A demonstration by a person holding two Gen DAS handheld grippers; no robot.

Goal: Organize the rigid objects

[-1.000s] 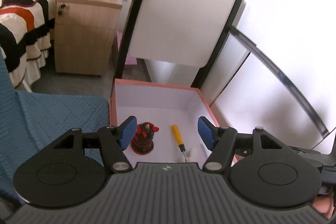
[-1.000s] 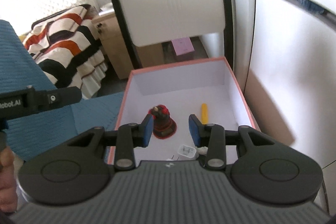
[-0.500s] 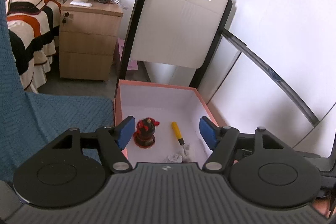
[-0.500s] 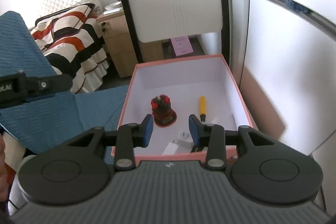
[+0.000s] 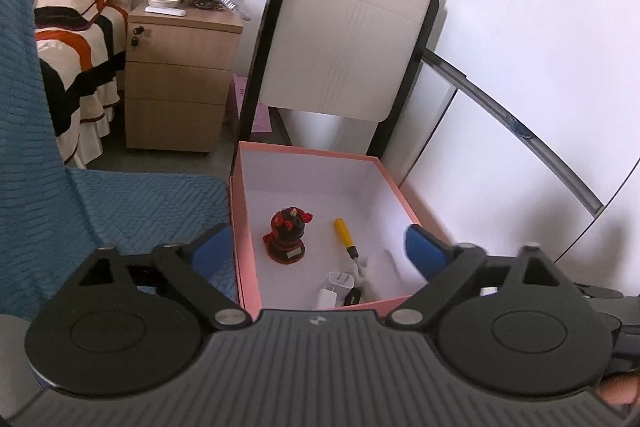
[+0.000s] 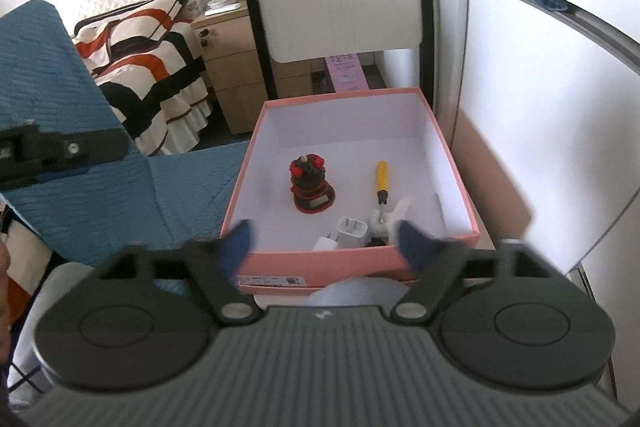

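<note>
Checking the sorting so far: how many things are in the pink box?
5 visible: figurine centre-left, yellow screwdriver to its right, white charger, white fluffy item and a dark item near the front wall, which may hide more.

Both tools, left tool [image 5: 318, 247] and right tool [image 6: 326, 243], newly wide open, empty, farther back from pink box [image 6: 360, 261].

Empty tongs [image 6: 323, 241] over pink box [image 6: 360, 261]

The box [image 6: 348, 267] looks like matt pink card, smooth white inside. The screwdriver [image 6: 381, 177] has a glossy yellow plastic handle. The charger [image 6: 352, 230] is smooth white plastic. The cover [image 5: 132, 211] is ribbed teal cloth; the cabinet [image 5: 176, 83] is pale wood.
</note>
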